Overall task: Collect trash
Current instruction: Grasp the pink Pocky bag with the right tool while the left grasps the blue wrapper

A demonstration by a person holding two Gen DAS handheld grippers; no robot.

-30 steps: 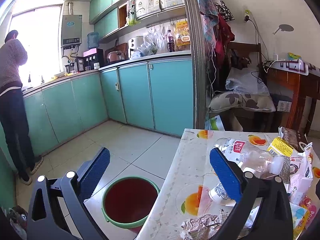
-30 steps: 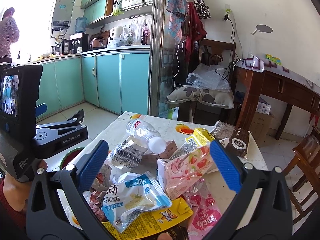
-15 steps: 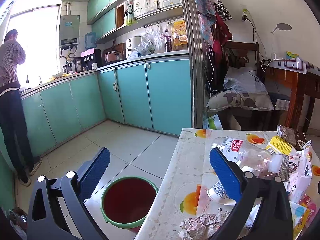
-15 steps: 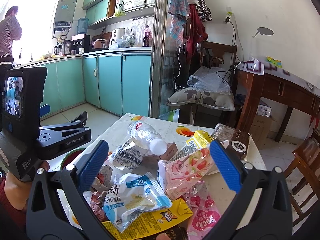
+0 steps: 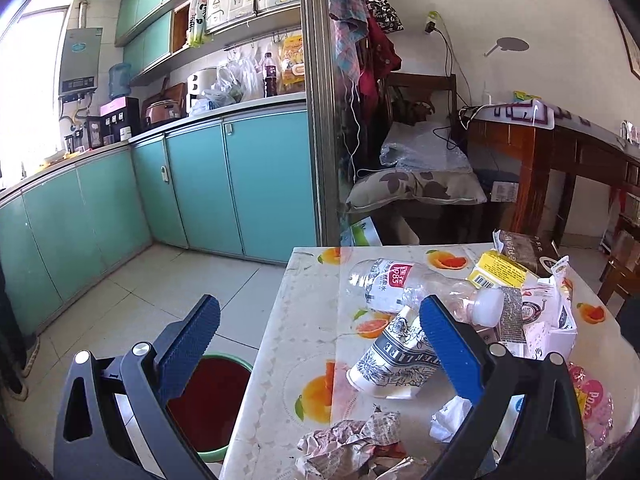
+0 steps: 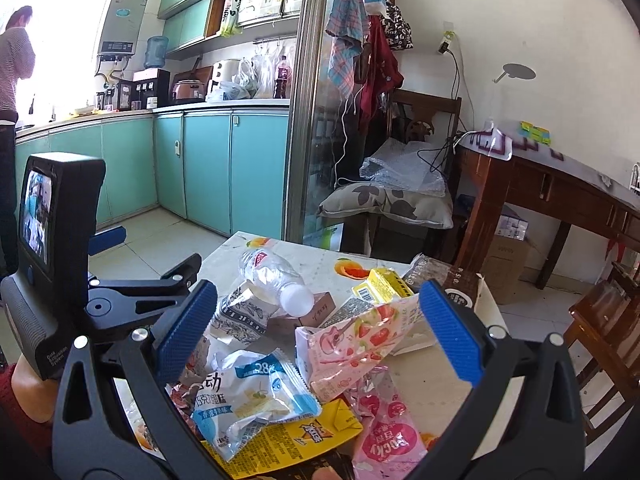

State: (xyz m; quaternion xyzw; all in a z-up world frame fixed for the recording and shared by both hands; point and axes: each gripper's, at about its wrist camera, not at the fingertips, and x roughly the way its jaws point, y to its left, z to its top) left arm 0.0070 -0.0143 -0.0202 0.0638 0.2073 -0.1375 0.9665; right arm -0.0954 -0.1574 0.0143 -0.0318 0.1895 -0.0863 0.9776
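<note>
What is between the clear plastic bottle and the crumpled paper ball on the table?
In the left wrist view, a tipped-over patterned paper cup lies between the clear plastic bottle and the crumpled paper ball.

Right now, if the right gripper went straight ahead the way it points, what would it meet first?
Probably the pink strawberry-print wrapper, which lies between the open fingers of the right gripper. The capped clear plastic bottle lies farther back; depth is uncertain.

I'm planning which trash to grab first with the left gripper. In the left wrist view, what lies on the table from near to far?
Crumpled paper wrapper → patterned paper cup lying on its side → clear plastic bottle → yellow packet → dark brown packet at the far edge.
</note>
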